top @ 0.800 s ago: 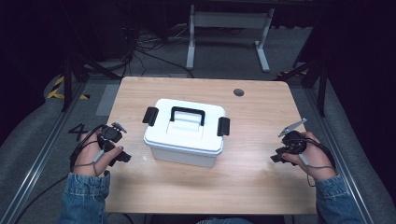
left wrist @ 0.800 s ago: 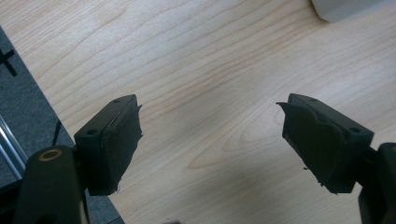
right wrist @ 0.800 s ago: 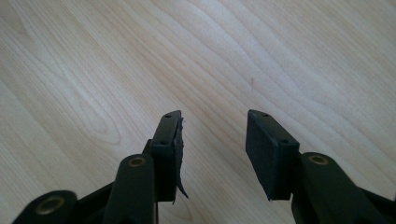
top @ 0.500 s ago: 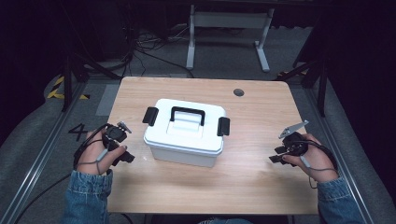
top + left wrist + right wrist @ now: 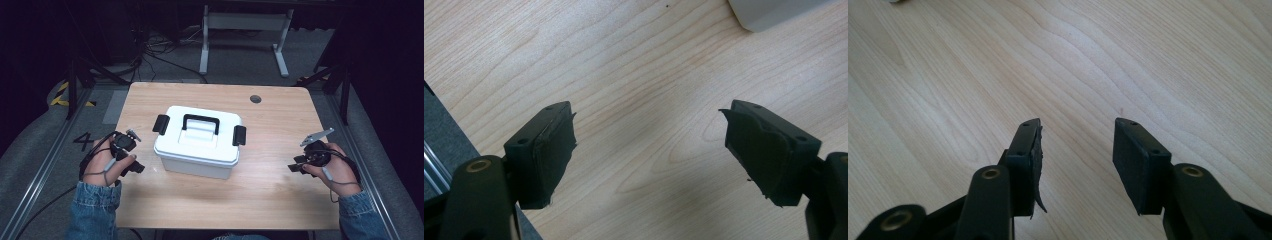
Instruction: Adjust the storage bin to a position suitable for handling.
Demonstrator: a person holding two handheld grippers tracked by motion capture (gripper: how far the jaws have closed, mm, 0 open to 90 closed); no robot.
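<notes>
White lidded box (image 5: 197, 142) sits mid-bench (image 5: 280, 200), sole obstacle between both sides. Left gripper (image 5: 134, 167) just beside box's left wall, jaws spread over bare wood; box corner (image 5: 769, 12) near. Right gripper (image 5: 296, 167) well apart from box, jaws parted, wide bare wood between. Near edge and far strip behind box free; small dark hole (image 5: 255, 99) at back.

Bright overhead light falls on the counter (image 5: 280, 200); dark surroundings, soft shadows, slightly soft high view, sharper gripper views.
</notes>
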